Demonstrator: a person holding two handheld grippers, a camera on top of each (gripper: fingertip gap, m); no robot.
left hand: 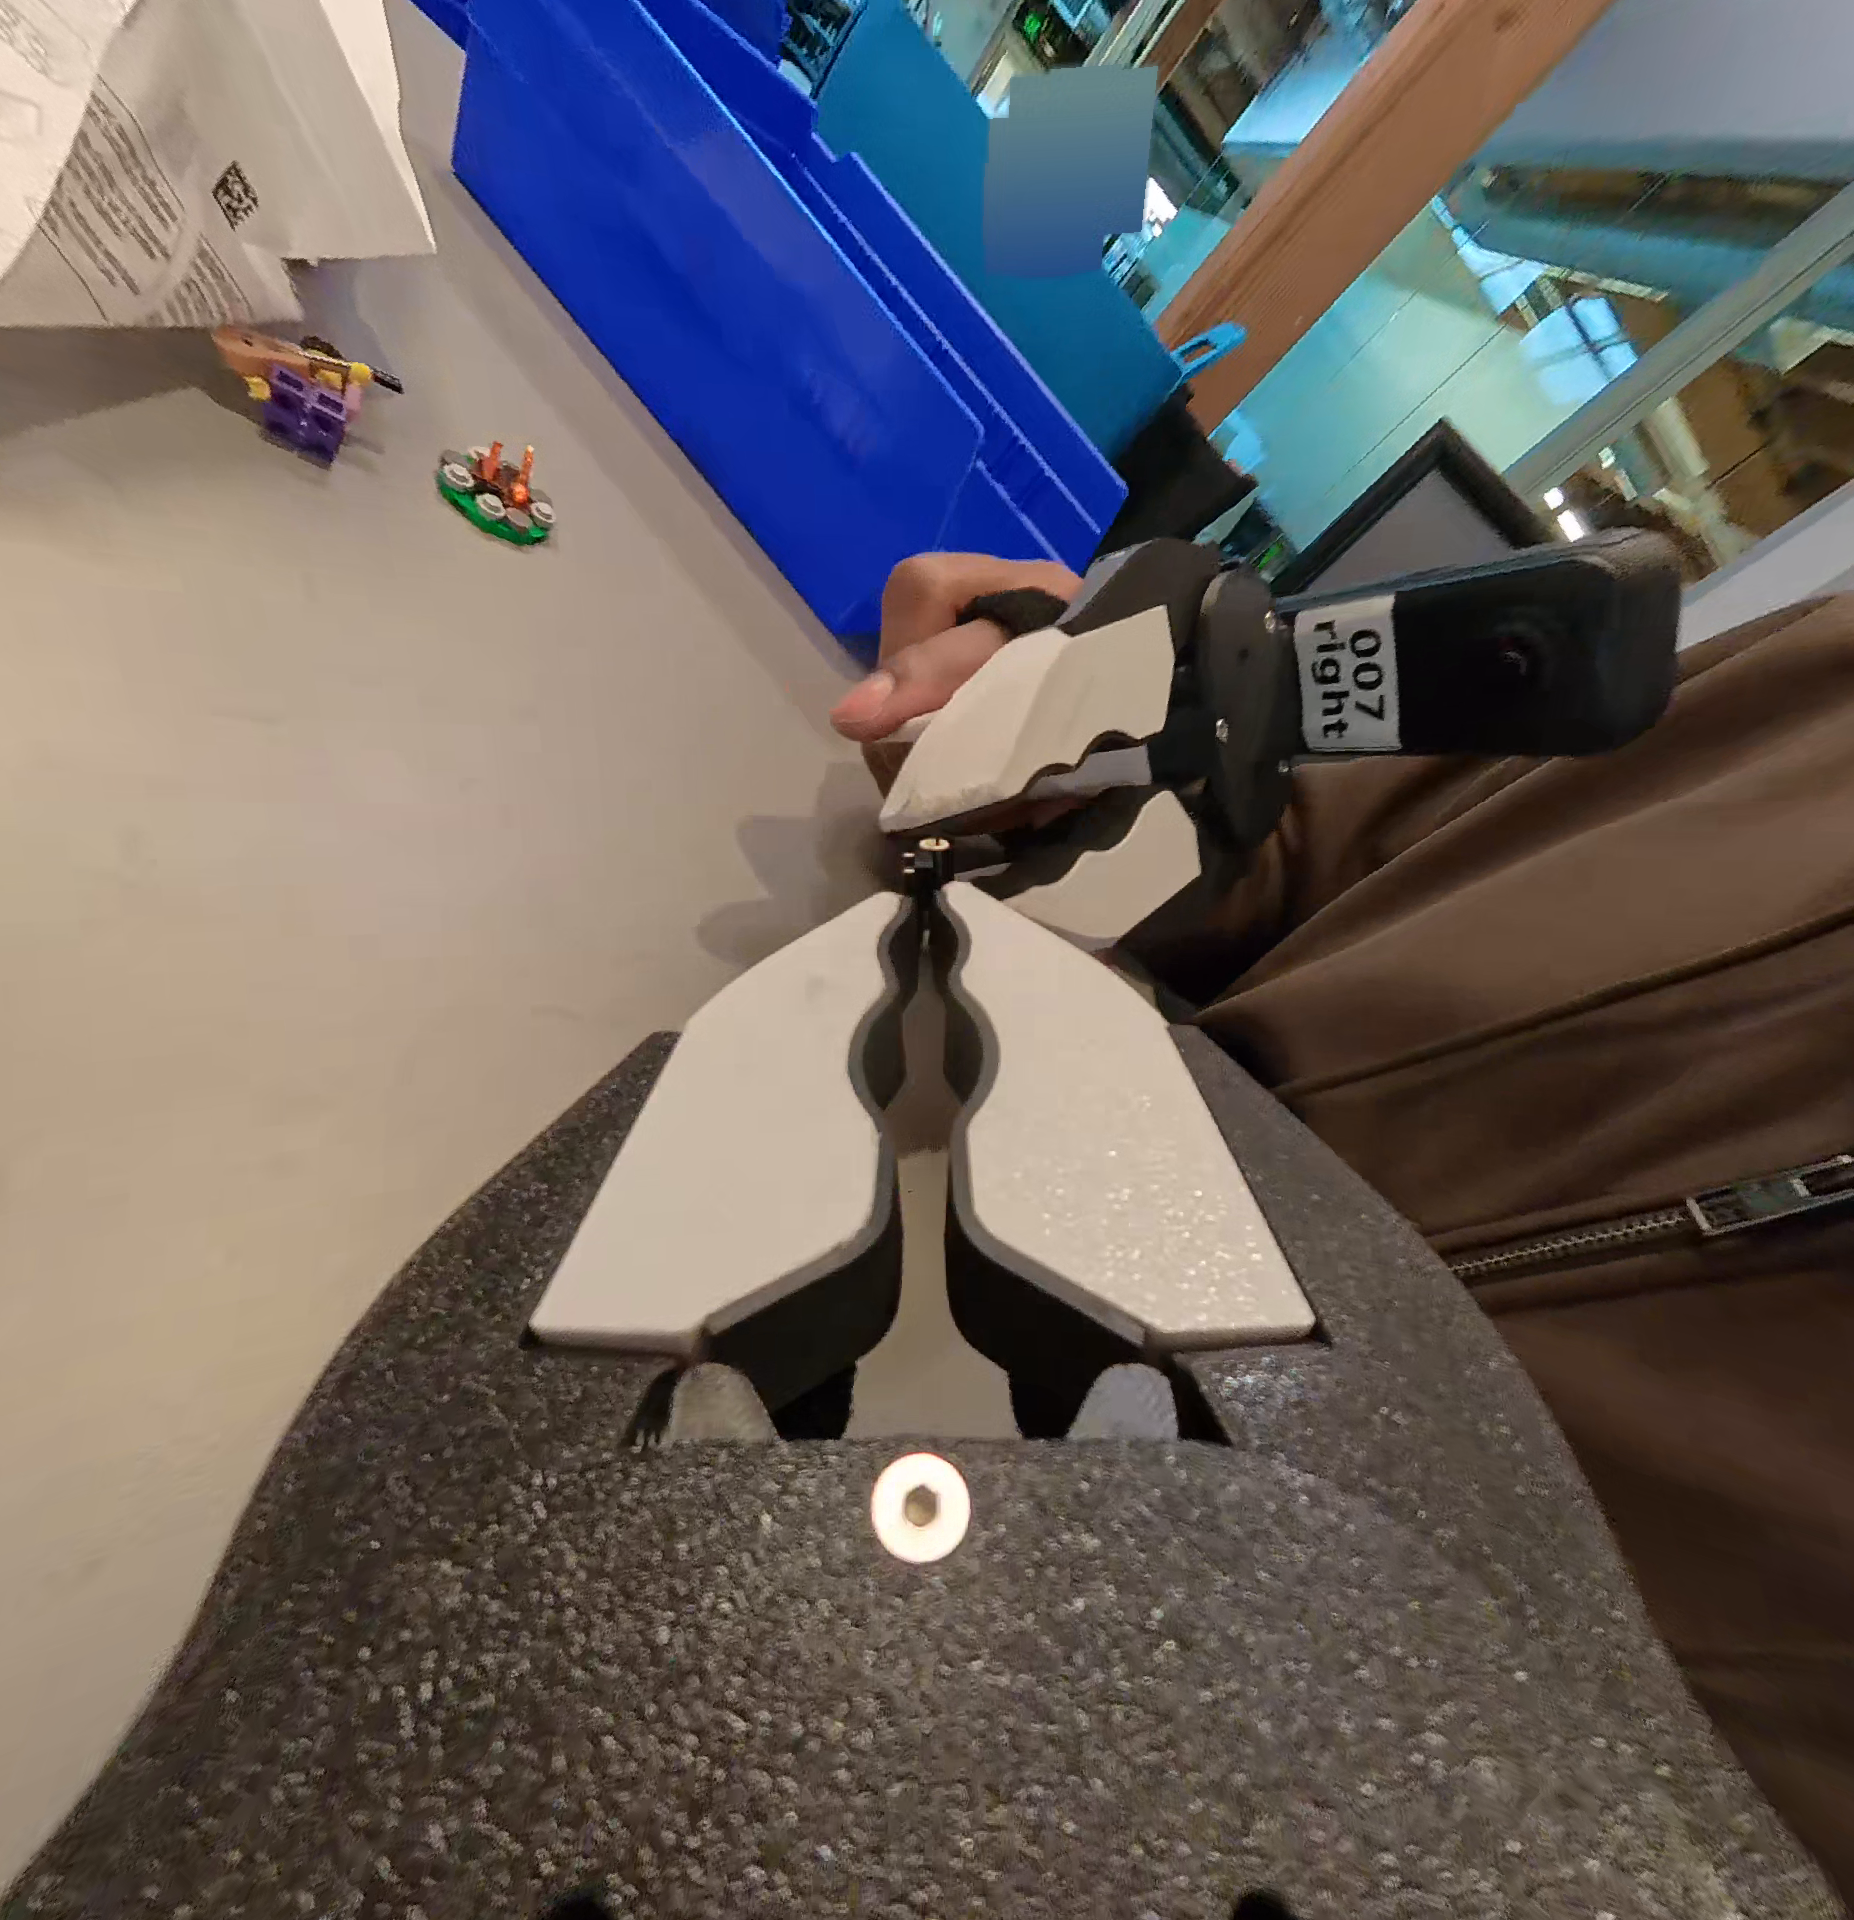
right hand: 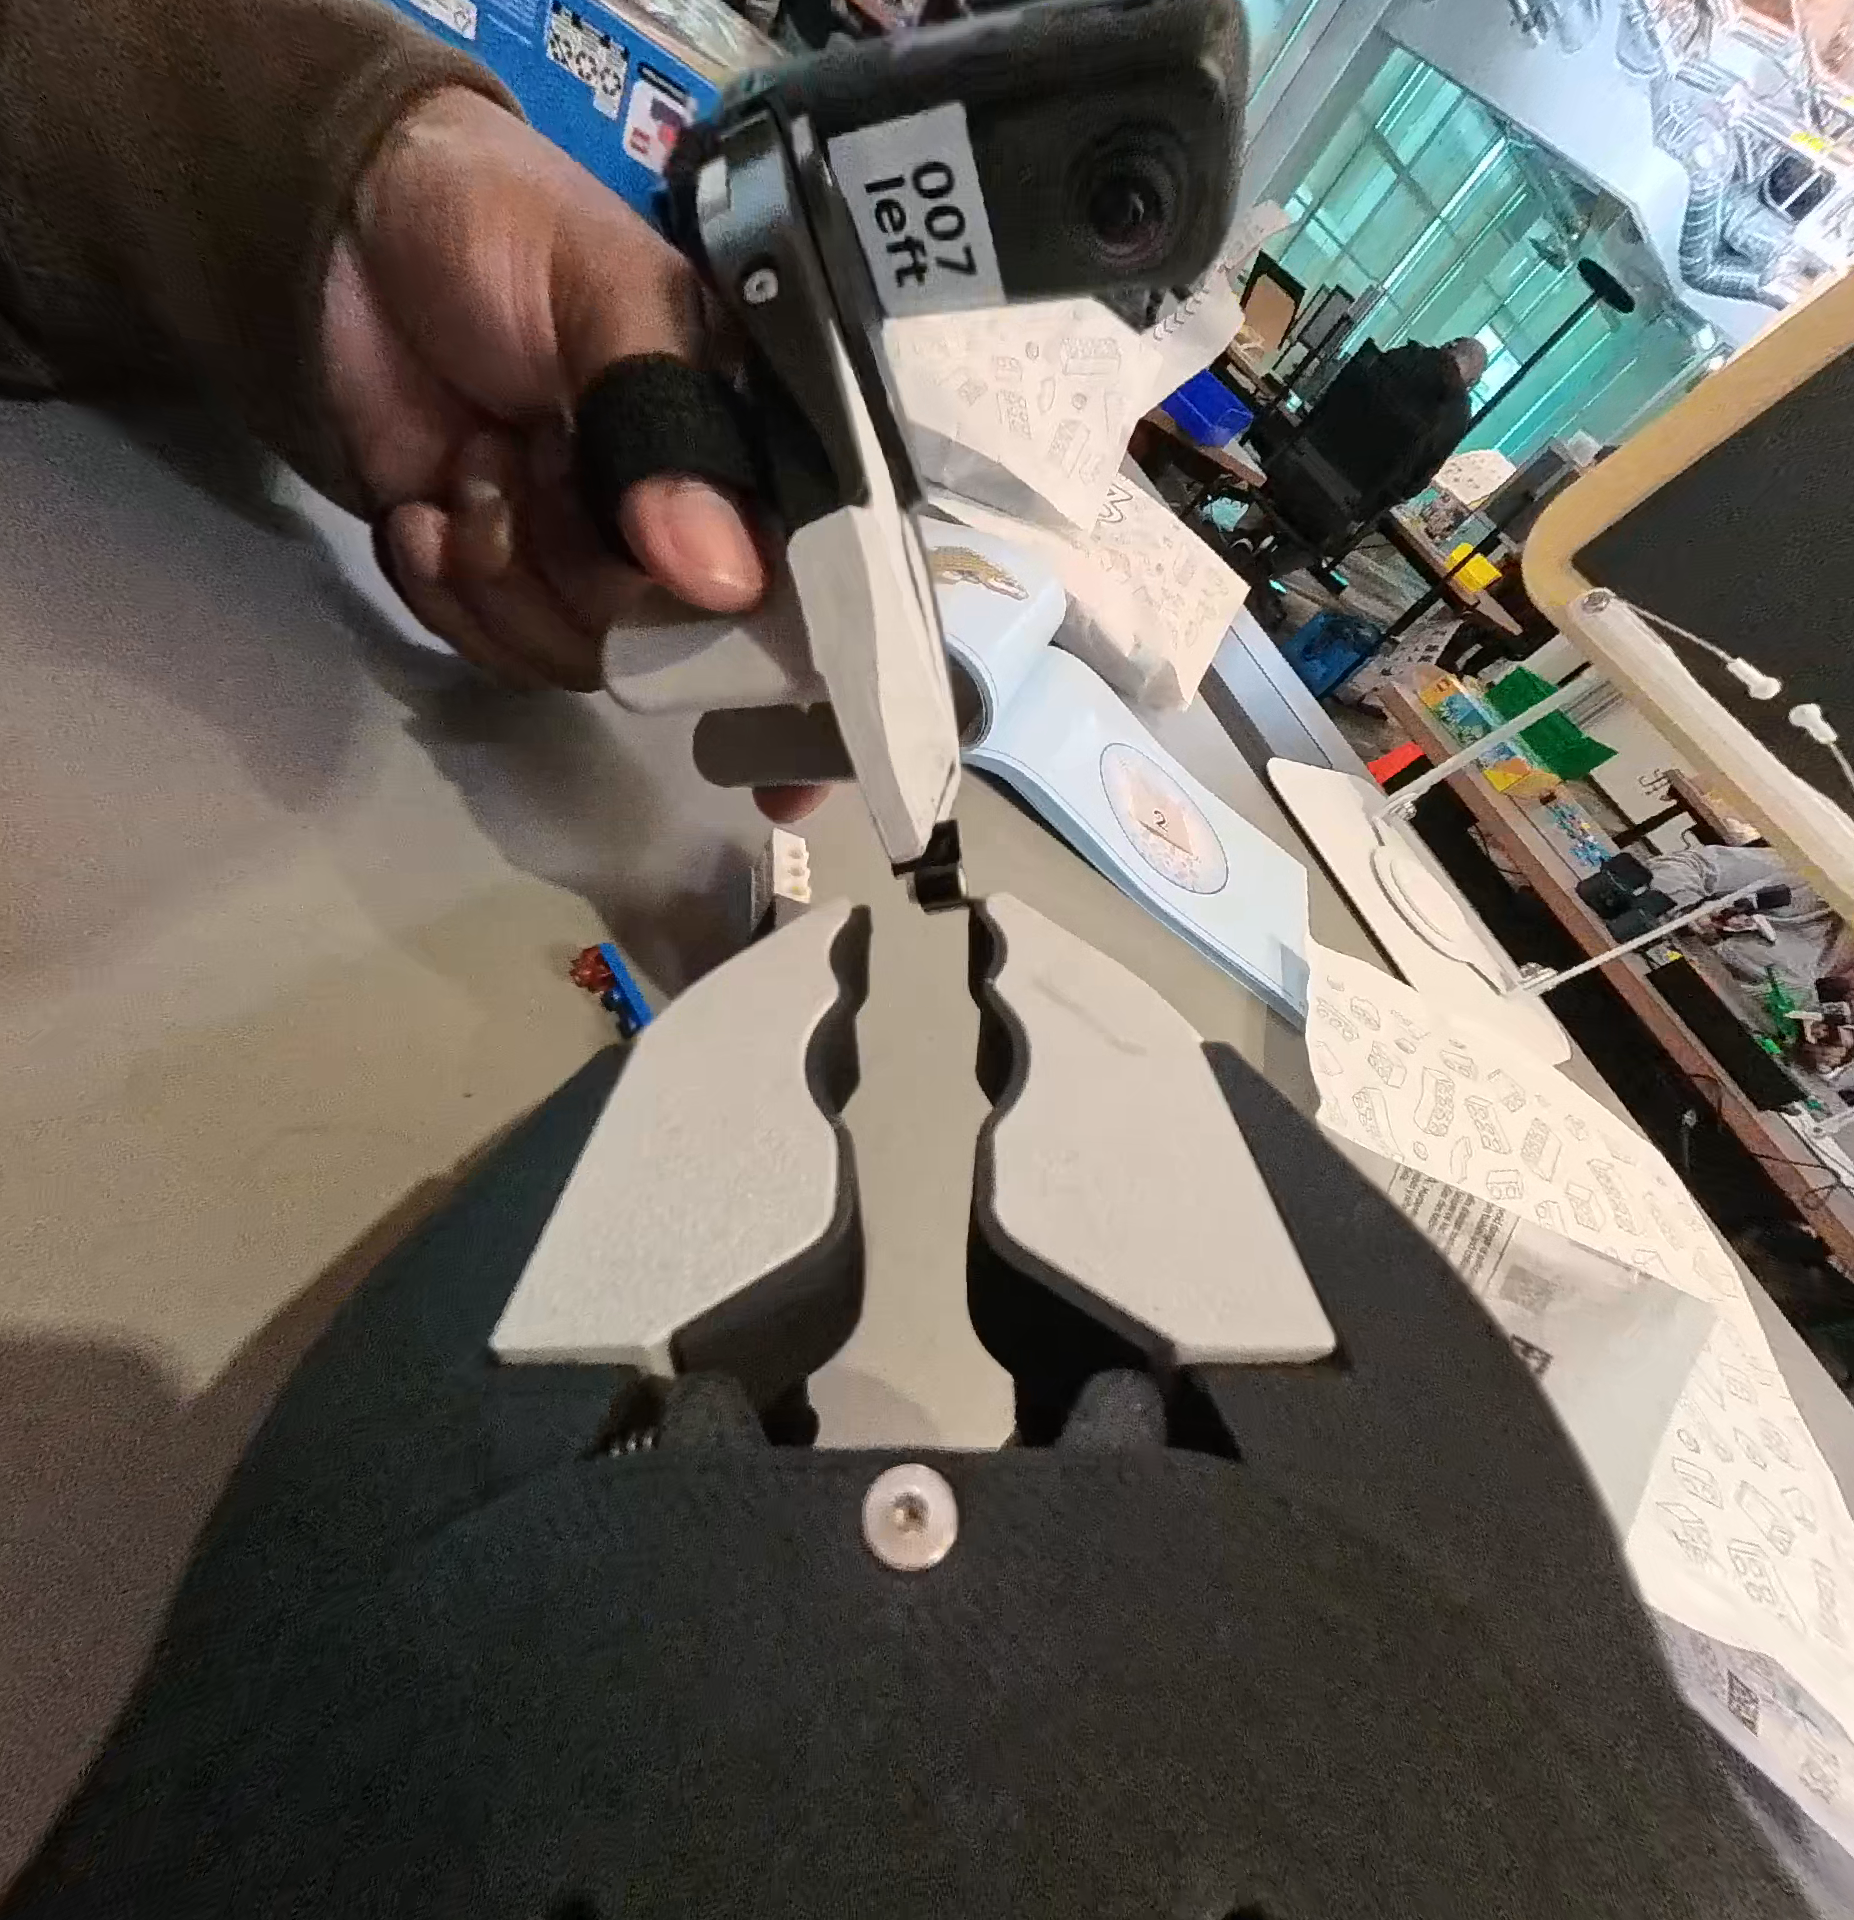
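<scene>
My left gripper (left hand: 925,902) is shut on a small black toy piece (left hand: 921,864) that sticks out past its fingertips, above the grey table (left hand: 279,935). In the right wrist view the left gripper (right hand: 918,857) comes down from above with the black piece (right hand: 941,881) at its tip. My right gripper (right hand: 918,914) is open. The black piece hangs just ahead of its jaws, close to the right fingertip (right hand: 1006,925), with a clear gap to the left one. In the left wrist view the right gripper (left hand: 949,862) reaches in from the right, its fingers on either side of the piece.
A blue bin (left hand: 757,343) stands at the back. Printed paper sheets (left hand: 123,156), a purple figure build (left hand: 305,395) and a round green build (left hand: 497,494) lie far left. An open booklet (right hand: 1110,800), a white brick (right hand: 793,862), a blue-and-red piece (right hand: 611,982) and a printed paper bag (right hand: 1525,1195) lie nearby. Only a small space, under 4 cm, lies between the two pairs of fingers. Both grippers' tips are roughly 20 cm from the round green build (left hand: 497,494).
</scene>
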